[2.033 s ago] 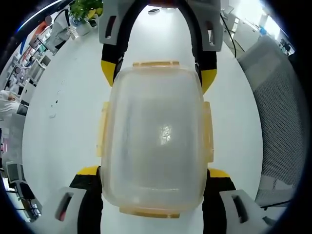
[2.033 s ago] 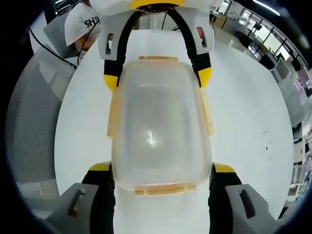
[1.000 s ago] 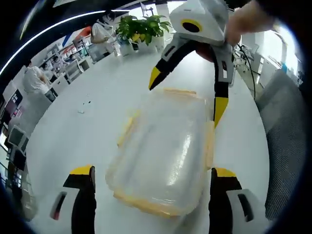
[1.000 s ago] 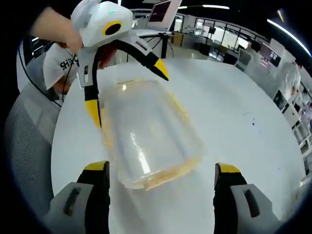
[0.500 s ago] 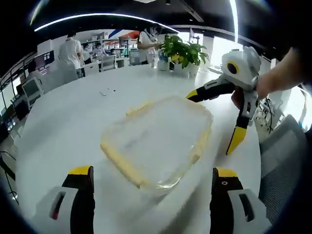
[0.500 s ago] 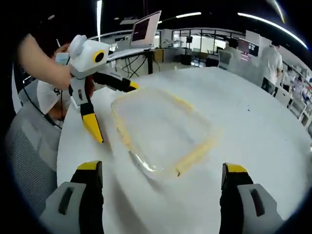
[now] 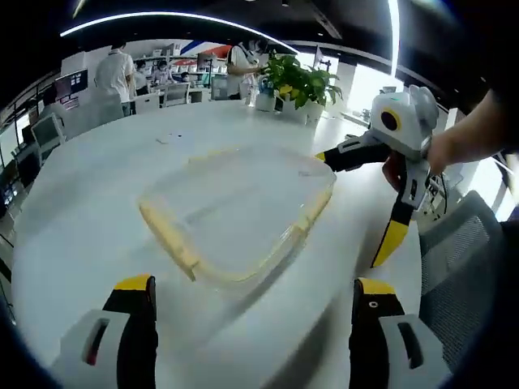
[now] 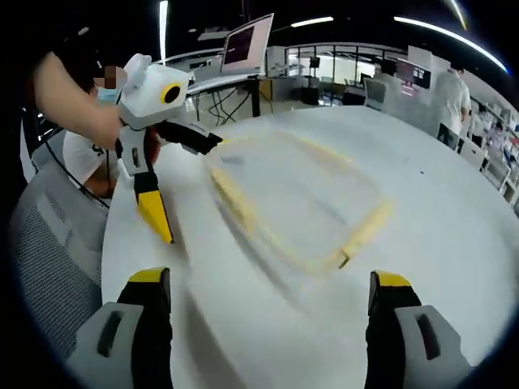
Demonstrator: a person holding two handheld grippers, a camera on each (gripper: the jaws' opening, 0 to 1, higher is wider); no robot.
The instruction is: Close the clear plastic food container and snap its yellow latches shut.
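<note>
The clear plastic container lies flat on the white round table with its lid on and yellow latches along its edges; whether they are snapped I cannot tell. My left gripper is open, a short way back from the container's near edge. My right gripper hangs open just right of the container, held by a hand. In the right gripper view the blurred container lies ahead of my open right gripper, and the left gripper stands open at the container's left corner.
A potted plant stands at the table's far edge, with people and desks behind it. A grey mesh chair sits at the table's right side. A monitor and another mesh chair are beside the table.
Both grippers have let go of the container's sides and pulled up and back, staying open. Over the last half second both views swung a little sideways; the container lies where it was.
</note>
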